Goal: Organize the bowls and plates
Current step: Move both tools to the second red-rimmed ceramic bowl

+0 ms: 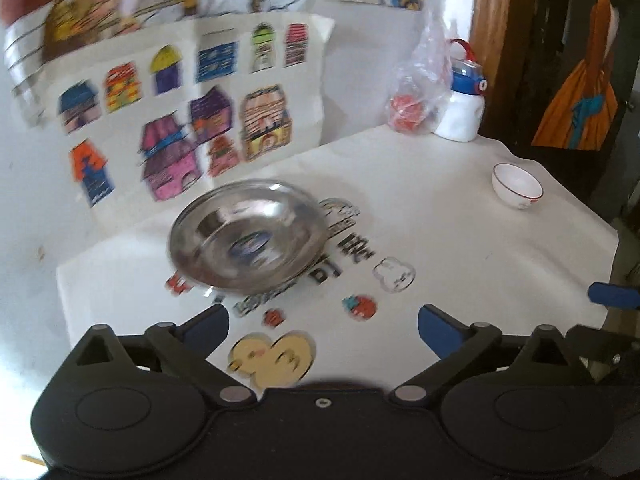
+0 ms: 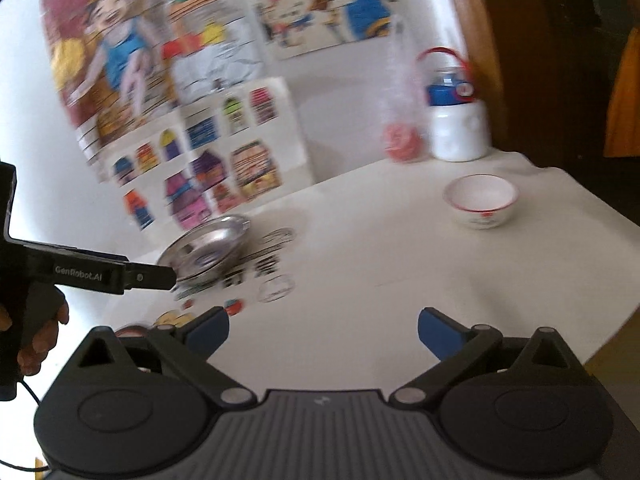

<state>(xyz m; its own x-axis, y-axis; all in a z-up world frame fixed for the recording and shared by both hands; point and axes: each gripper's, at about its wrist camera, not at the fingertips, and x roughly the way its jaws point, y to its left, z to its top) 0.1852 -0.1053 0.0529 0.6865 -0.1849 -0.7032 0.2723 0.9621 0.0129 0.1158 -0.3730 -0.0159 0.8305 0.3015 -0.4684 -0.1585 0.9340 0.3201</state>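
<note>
Both claws released, nothing held: left claw (image 1: 323, 322), right claw (image 2: 323, 322). Steel plate (image 1: 246, 236) sits mid-worktop (image 1: 460, 220) toward the wall edge; white bowl (image 2: 480, 200) near far right corner. Likely between picks; next, fetch the bowl and set it by the plate.

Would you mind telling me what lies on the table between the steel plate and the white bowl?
Only printed tablecloth separates steel plate and white bowl, in both views.

White wall (image 1: 360, 80) hung with coloured cartoon drawings (image 1: 176, 120), white-clothed table (image 1: 440, 200), brown wooden door frame (image 1: 486, 20)
</note>
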